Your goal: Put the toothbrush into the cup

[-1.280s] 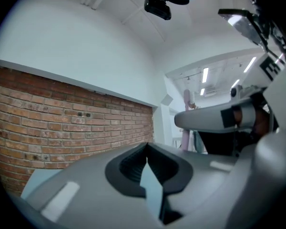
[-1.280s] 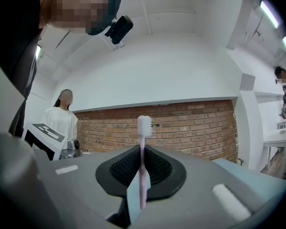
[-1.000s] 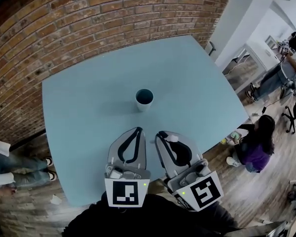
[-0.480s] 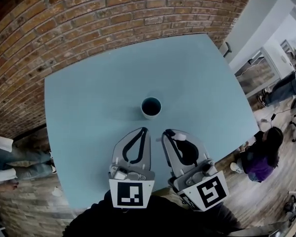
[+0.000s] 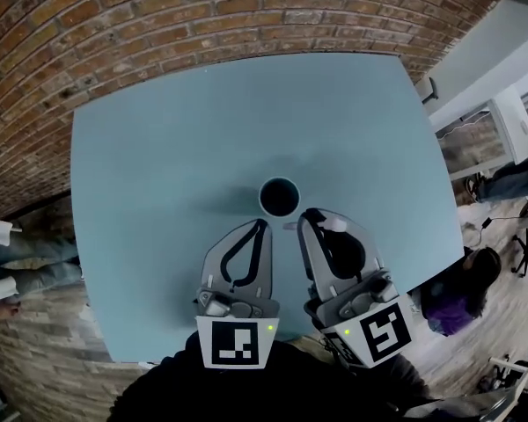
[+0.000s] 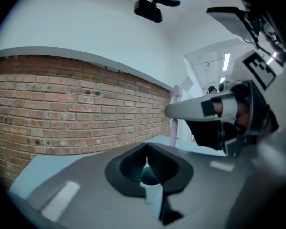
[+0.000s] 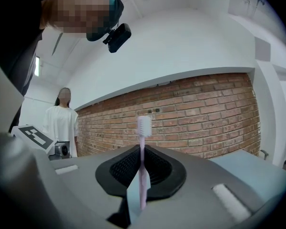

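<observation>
Toothbrush (image 7: 142,149): slim pink handle, white bristles

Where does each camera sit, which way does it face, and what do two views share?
Head view: on the person's head, steeply down at table, cup, left gripper, right gripper.
Left gripper view: on that gripper, along shut jaws toward cup and brick wall.
Right gripper view: on that gripper, toward the wall; jaws clamp the toothbrush.
Shared: both gripper views show toothbrush and wall.

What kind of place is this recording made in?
Probably an indoor studio or office space: a brick wall, a light-blue table, and a wooden floor with another person nearby.
</observation>
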Action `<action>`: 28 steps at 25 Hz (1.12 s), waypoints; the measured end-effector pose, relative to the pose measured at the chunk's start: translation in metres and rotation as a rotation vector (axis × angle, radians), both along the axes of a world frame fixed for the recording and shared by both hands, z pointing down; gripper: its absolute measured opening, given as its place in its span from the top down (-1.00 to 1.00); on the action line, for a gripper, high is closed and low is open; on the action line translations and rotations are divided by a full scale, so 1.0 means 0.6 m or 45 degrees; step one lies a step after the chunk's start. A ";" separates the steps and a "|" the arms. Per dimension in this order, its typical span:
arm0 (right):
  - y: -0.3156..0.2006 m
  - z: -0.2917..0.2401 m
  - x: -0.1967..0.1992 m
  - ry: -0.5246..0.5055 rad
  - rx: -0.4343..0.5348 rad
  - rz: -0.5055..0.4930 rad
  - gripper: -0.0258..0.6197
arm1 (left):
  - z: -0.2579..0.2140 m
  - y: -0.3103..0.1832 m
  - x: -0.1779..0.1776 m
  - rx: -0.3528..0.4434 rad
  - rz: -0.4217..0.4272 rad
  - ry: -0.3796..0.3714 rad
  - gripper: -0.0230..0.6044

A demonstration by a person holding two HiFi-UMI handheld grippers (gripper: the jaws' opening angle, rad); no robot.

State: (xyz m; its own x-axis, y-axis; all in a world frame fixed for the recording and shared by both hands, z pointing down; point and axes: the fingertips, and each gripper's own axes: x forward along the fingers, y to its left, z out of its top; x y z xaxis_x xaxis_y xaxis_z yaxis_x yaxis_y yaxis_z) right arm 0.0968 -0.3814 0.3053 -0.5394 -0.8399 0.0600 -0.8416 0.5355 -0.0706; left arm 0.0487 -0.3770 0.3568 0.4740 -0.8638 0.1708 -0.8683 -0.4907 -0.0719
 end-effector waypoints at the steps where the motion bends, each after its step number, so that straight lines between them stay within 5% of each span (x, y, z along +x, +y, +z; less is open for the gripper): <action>1: -0.009 0.003 -0.003 0.000 -0.003 -0.008 0.85 | 0.004 -0.007 0.000 -0.005 0.000 -0.006 0.90; 24: -0.081 0.144 -0.003 0.044 -0.137 -0.099 0.82 | 0.104 -0.076 0.014 -0.171 -0.064 -0.050 0.91; 28: -0.075 0.150 -0.008 0.033 -0.142 -0.135 0.65 | 0.105 -0.075 0.017 -0.168 -0.059 -0.063 0.90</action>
